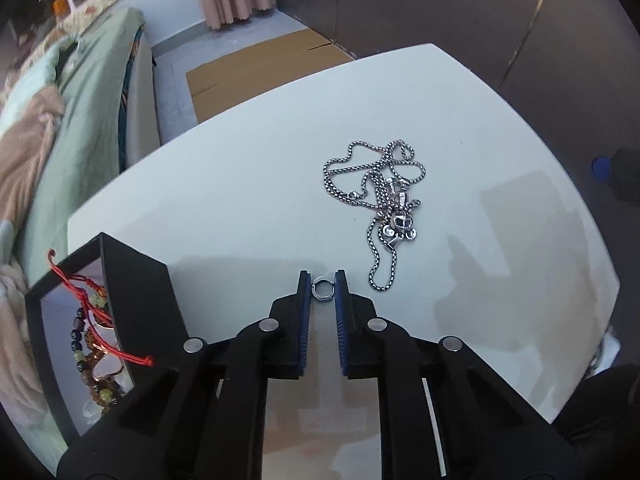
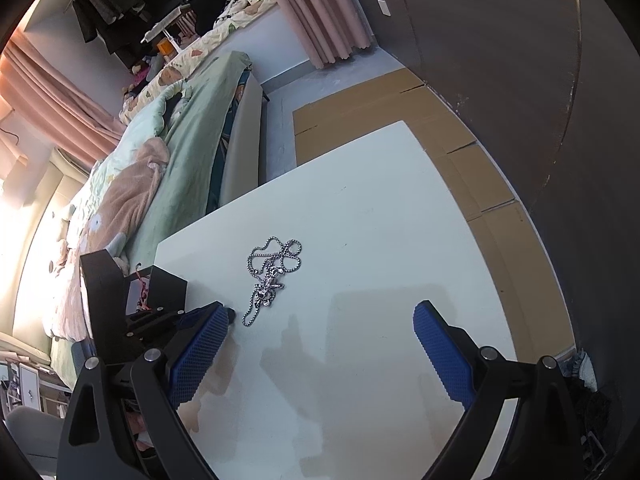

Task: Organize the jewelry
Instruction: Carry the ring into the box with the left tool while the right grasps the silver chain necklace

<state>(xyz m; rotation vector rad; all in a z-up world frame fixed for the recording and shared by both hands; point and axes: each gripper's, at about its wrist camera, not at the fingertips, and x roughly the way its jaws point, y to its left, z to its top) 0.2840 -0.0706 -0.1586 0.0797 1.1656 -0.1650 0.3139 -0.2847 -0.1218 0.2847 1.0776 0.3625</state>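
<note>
While the left claw [image 1: 323, 280] pinches a small silver ring [image 1: 322, 289] between its blue-padded tips, low over the white tabletop [image 1: 240, 200], the step in hand looks like carrying that ring to the black jewelry box [image 1: 136, 292] standing close to the left of the claw. The ring sits right at the very ends of the pads, so the hold is probably shallow; the grip should stay firm and the lift slow, since a smooth metal hoop held by its edges could twist out or pop free. A straight rise before swinging left would keep the ring clear of the box's near wall, and the release is best made low inside the box, above the beaded bracelets [image 1: 96, 344] and the red cord [image 1: 84, 300] already lying there, so it does not bounce out.

Ahead and to the right of the left claw, the silver chain necklace [image 1: 380, 196] lies in a tangled heap on the tabletop, untouched, its nearest loop just beside the right-hand tip; the lift should avoid snagging it. Held above the tabletop nearer the person, the right claw [image 2: 320, 320] is spread wide and carries nothing, with the necklace beyond it toward its left finger.
</note>
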